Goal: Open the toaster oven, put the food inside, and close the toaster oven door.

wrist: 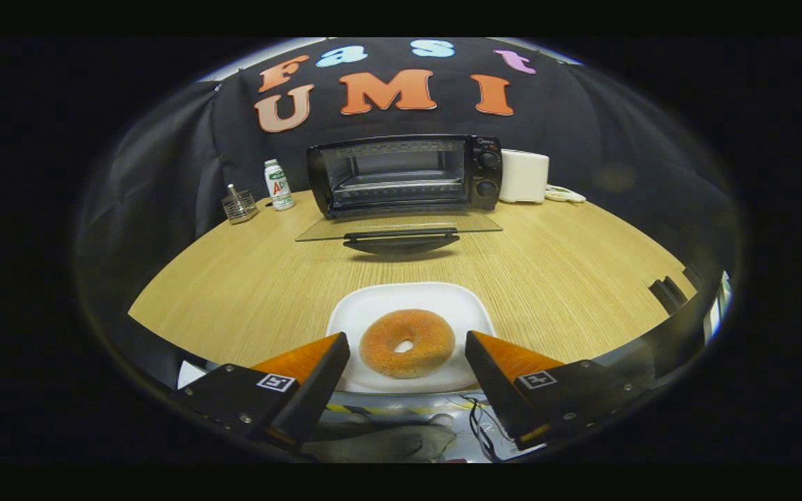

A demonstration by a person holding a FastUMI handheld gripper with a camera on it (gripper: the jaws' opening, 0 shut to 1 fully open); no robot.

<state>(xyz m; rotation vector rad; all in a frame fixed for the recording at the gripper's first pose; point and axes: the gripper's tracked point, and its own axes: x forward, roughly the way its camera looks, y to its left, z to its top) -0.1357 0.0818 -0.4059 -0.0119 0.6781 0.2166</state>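
While the gripper (406,348) hangs with its fingers spread wide, the doughnut (407,343) lies flat between the tips, touched by neither.

It is a round ring with its hole facing up, so it has no long axis and points no way in particular; it sits on the near half of a white plate (380,299) on the wooden table (234,278). At twelve o'clock beyond the fingers, well apart, the toaster oven (404,174) faces us, its glass door (401,227) dropped flat onto the table, handle nearest us. At eleven o'clock stand a small bottle (278,184) and a wire holder (239,206); at one o'clock a white box (524,176), with something pale beside it too small to make out. The plate's near rim is hidden behind the fingers.
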